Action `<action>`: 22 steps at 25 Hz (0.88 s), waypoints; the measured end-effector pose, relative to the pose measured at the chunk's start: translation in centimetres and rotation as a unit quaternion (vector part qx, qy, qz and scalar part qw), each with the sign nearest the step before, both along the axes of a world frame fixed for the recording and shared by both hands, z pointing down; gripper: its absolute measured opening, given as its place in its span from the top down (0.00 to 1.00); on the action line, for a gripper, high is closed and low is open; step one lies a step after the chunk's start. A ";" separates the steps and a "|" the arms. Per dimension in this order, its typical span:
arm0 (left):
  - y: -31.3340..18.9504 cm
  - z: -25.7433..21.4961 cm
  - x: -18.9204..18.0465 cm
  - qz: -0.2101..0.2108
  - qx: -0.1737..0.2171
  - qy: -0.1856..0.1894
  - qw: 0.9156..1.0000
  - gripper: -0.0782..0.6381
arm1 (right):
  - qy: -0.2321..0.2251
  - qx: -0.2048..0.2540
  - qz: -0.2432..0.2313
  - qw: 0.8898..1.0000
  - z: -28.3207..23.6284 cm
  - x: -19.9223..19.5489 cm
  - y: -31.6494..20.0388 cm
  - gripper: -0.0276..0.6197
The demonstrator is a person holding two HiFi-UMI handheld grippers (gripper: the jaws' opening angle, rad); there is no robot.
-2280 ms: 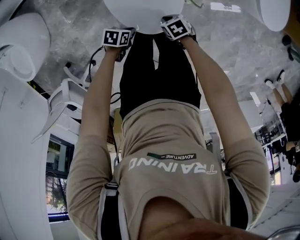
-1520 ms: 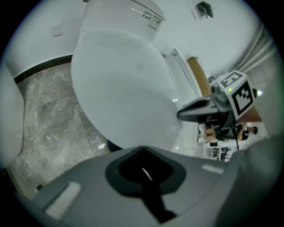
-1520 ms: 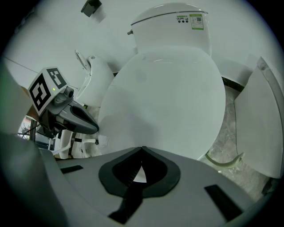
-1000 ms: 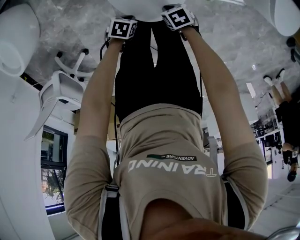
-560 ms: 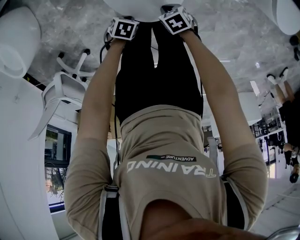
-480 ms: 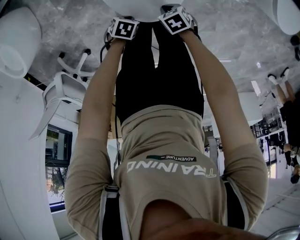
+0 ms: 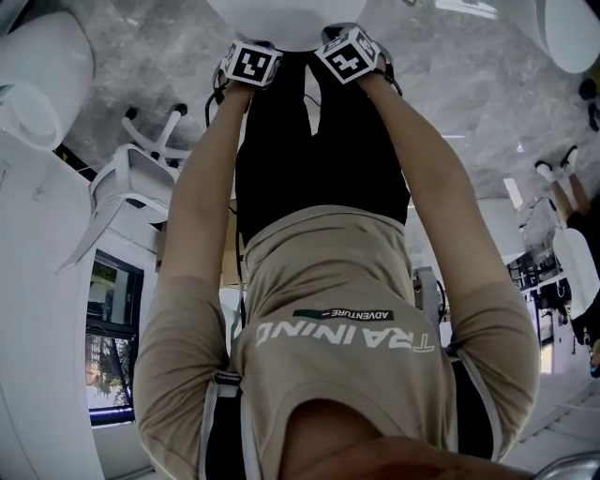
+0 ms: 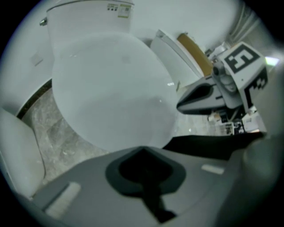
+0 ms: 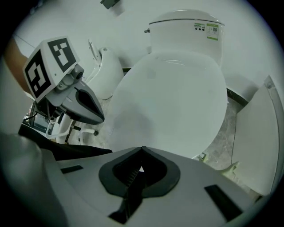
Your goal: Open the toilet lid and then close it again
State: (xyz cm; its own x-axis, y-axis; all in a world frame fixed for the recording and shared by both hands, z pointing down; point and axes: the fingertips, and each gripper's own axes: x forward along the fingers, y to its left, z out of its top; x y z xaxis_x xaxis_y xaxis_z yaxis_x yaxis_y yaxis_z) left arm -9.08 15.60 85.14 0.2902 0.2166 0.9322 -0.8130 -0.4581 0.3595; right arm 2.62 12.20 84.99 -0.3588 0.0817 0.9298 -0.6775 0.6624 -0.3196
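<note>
The white toilet lid [image 8: 111,84] lies closed on the bowl, below the tank [image 8: 84,17]. It is also in the right gripper view as the lid [image 9: 177,97], and its front edge [image 7: 281,19] shows at the top of the head view. My left gripper [image 8: 142,148] is shut with nothing in it, just above the lid's near rim. Beside it my right gripper [image 9: 142,148] is shut and empty over the same rim. Each gripper shows in the other's view: right gripper [image 8: 179,106], left gripper [image 9: 101,119]. Neither touches the lid.
A second white toilet [image 9: 106,71] stands to the left and another white fixture [image 9: 257,142] to the right. The floor is grey marble tile [image 8: 57,133]. A white office chair [image 7: 131,178] is at the left in the head view, and a person's legs [image 7: 572,187] at far right.
Both marker cubes have rolled slightly and sit a touch lower in the head view. The hands stay at the lid's near edge, and the lid has not moved.
</note>
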 end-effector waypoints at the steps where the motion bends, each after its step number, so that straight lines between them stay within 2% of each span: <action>1: -0.1 -0.6 0.4 -0.001 0.006 0.002 1.000 0.89 | -0.002 0.001 0.003 1.000 -0.5 0.1 -0.2 0.94; 8: -3.5 -6.6 4.1 -0.037 0.080 0.043 0.995 0.89 | -0.022 0.021 0.016 0.999 -5.5 0.7 -1.5 0.94; 13: -5.0 -12.8 4.0 -0.045 0.132 0.054 0.989 0.89 | -0.044 0.036 0.021 0.998 -11.1 0.4 -1.5 0.94; 18: -9.5 -18.1 3.3 -0.066 0.211 0.051 0.974 0.89 | -0.074 0.084 0.043 0.993 -15.8 0.7 -6.0 0.94; 22: -12.5 -23.5 3.9 -0.088 0.268 0.066 0.957 0.89 | -0.102 0.145 0.054 0.983 -21.1 0.4 -9.6 0.94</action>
State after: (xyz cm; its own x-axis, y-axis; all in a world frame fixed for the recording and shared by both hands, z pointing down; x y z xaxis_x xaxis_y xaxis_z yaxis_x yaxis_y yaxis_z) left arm -5.21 3.09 61.64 0.4002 -0.3458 0.8487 -0.8582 -0.4661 0.2148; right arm 3.00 2.62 63.84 -0.5327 -0.2253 0.8158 -0.6899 0.6740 -0.2643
